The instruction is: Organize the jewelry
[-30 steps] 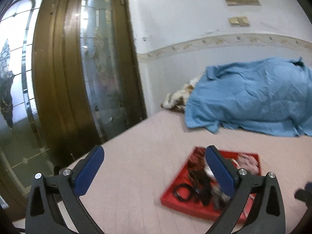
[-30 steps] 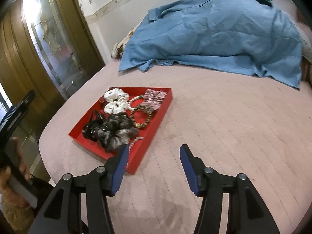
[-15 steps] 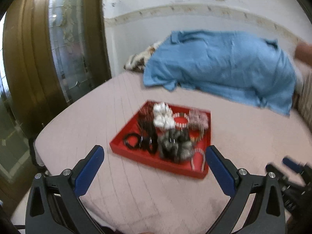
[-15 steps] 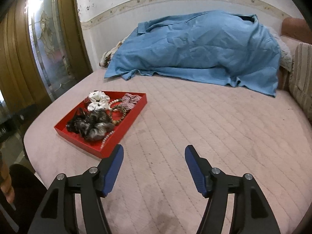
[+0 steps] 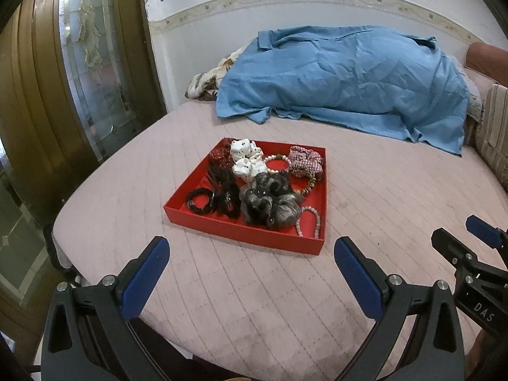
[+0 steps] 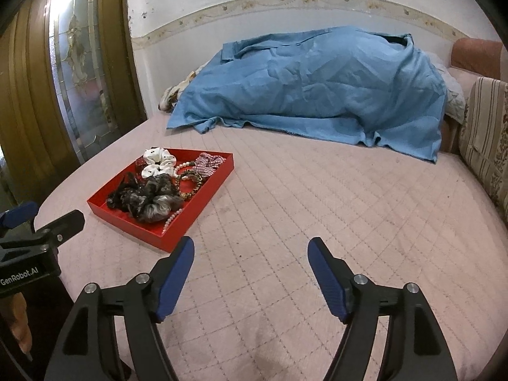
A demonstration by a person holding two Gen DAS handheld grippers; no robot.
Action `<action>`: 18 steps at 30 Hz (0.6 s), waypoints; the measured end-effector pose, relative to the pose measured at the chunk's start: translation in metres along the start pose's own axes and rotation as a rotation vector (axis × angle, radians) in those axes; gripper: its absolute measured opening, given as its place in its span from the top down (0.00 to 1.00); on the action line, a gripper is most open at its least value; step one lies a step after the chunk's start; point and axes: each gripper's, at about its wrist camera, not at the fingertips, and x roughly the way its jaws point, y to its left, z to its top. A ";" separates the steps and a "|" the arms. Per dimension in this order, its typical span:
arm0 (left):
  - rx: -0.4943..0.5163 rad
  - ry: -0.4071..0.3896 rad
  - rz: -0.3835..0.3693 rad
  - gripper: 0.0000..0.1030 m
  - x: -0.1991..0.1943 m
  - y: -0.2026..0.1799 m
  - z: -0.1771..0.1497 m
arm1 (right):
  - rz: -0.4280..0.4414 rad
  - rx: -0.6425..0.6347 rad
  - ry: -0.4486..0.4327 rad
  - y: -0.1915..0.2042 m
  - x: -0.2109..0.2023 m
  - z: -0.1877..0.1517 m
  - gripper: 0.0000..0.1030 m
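Observation:
A red tray (image 5: 241,229) (image 6: 146,235) lies on the pink quilted bed. It holds white scrunchies (image 5: 246,158) (image 6: 157,160), a grey-black scrunchie (image 5: 270,204) (image 6: 152,203), a pink checked scrunchie (image 5: 304,160), black hair ties (image 5: 203,201), and bead bracelets (image 5: 307,220). My left gripper (image 5: 250,255) is open and empty, just short of the tray's near edge. My right gripper (image 6: 250,254) is open and empty, over the bed to the right of the tray.
A blue sheet (image 5: 343,76) (image 6: 311,85) covers a heap at the back of the bed. A wooden door with patterned glass (image 5: 79,63) stands at the left. A striped cushion (image 6: 485,133) lies at the right. The bed edge curves round at the near left.
The left gripper has swung from facing the door to face the tray squarely. The right gripper has drawn back and turned right, so the tray sits farther left in its view.

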 end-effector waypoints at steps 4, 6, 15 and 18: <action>0.010 0.015 -0.005 0.00 0.001 0.000 -0.006 | -0.008 -0.015 0.000 0.005 -0.003 -0.002 0.21; 0.011 0.018 -0.006 0.00 0.001 0.002 -0.008 | -0.009 -0.016 0.005 0.007 -0.004 -0.003 0.20; -0.010 0.048 -0.041 0.00 0.004 0.008 -0.013 | -0.013 -0.044 0.019 0.019 -0.005 -0.006 0.20; -0.013 0.055 -0.052 0.00 0.005 0.009 -0.014 | -0.013 -0.041 0.024 0.020 -0.005 -0.007 0.19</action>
